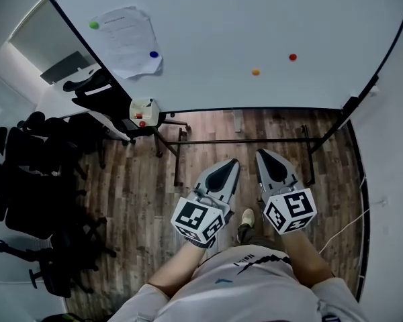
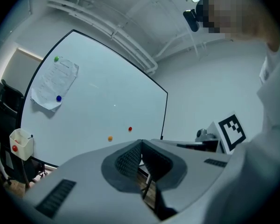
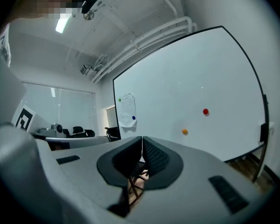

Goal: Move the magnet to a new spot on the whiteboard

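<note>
A big whiteboard point(image 1: 242, 19) stands in front of me. On its bare right part sit an orange magnet point(image 1: 255, 72) and a red magnet point(image 1: 293, 57). A green magnet point(image 1: 94, 25) and a blue magnet point(image 1: 154, 54) pin a paper sheet point(image 1: 124, 39) at the left. My left gripper point(image 1: 230, 165) and right gripper point(image 1: 264, 157) hang side by side below the board, well short of it, both shut with nothing between the jaws. The orange magnet point(image 3: 185, 131) and red magnet point(image 3: 205, 111) show in the right gripper view, and the same orange magnet point(image 2: 110, 138) and red magnet point(image 2: 129, 129) in the left gripper view.
A small white holder point(image 1: 144, 112) with markers hangs at the board's lower left. Black office chairs point(image 1: 27, 180) crowd the left of the room, beside a white desk point(image 1: 60, 96). The board's black stand legs point(image 1: 181, 146) rest on the wooden floor. A white cable point(image 1: 346, 227) trails at right.
</note>
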A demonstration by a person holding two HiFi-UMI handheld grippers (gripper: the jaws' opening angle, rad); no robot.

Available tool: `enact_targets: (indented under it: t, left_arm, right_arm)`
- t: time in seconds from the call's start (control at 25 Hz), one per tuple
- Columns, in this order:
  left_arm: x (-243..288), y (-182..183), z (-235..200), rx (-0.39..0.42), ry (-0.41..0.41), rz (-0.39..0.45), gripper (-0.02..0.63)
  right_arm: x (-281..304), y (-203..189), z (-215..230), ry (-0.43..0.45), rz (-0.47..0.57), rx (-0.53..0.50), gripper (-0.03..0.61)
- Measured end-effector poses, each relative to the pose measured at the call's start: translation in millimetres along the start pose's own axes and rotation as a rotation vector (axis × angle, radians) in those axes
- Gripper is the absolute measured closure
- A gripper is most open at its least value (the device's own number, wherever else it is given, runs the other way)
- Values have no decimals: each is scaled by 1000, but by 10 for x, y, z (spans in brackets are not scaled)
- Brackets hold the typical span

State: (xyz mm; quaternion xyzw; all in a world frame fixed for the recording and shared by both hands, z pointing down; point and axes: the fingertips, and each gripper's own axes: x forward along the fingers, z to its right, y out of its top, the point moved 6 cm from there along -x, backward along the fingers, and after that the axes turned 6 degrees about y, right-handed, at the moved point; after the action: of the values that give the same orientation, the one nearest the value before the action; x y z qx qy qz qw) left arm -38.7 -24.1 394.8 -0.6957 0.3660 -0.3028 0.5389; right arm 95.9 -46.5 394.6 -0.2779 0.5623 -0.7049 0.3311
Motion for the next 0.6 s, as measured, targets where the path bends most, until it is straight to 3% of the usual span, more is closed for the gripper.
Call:
enact_targets:
  t: [0.6]
  left_arm:
    - [1192, 125, -377, 32, 41, -10, 601]
  right_arm:
    - [755, 100, 1009, -12, -15, 15, 565]
